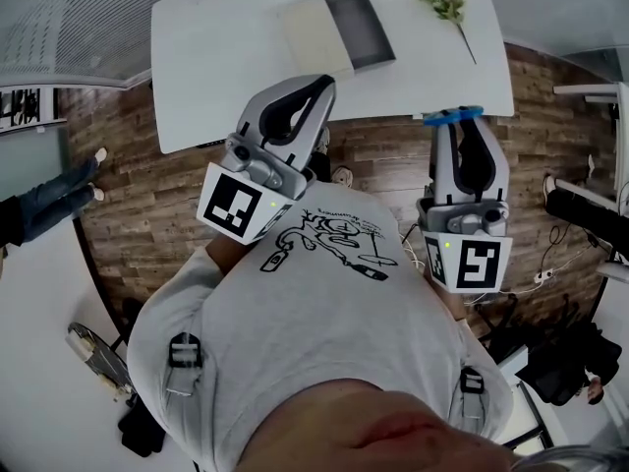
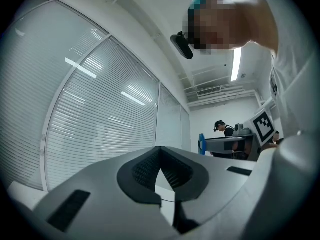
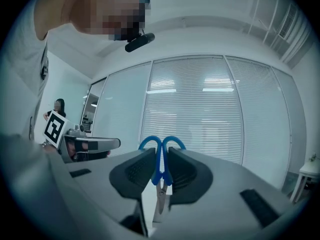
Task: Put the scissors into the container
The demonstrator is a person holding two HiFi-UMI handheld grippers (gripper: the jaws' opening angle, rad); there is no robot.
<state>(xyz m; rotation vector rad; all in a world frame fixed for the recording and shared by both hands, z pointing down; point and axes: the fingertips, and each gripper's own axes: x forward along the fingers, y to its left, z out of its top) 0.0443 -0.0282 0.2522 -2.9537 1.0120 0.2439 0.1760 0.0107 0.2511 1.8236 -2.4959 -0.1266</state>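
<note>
Blue-handled scissors (image 3: pixel 161 156) are pinched between my right gripper's (image 3: pixel 160 164) pads, handle loops sticking out past the tips and blades pointing back toward the camera. In the head view the blue handles (image 1: pixel 454 116) show at the tip of the right gripper (image 1: pixel 457 126), held up near the white table's (image 1: pixel 216 57) near edge. The container (image 1: pixel 361 28), a shallow grey box with a beige panel beside it, lies on that table ahead. My left gripper (image 1: pixel 316 87) is raised left of the right one; its jaws (image 2: pixel 160 154) meet at the tips with nothing between them.
A flower sprig (image 1: pixel 447 3) lies at the table's right end. The floor is wood planks (image 1: pixel 128 175). A bystander's legs (image 1: pixel 49 200) show at the left, another person (image 1: pixel 580 362) at the lower right. Window blinds (image 3: pixel 215 114) fill both gripper views.
</note>
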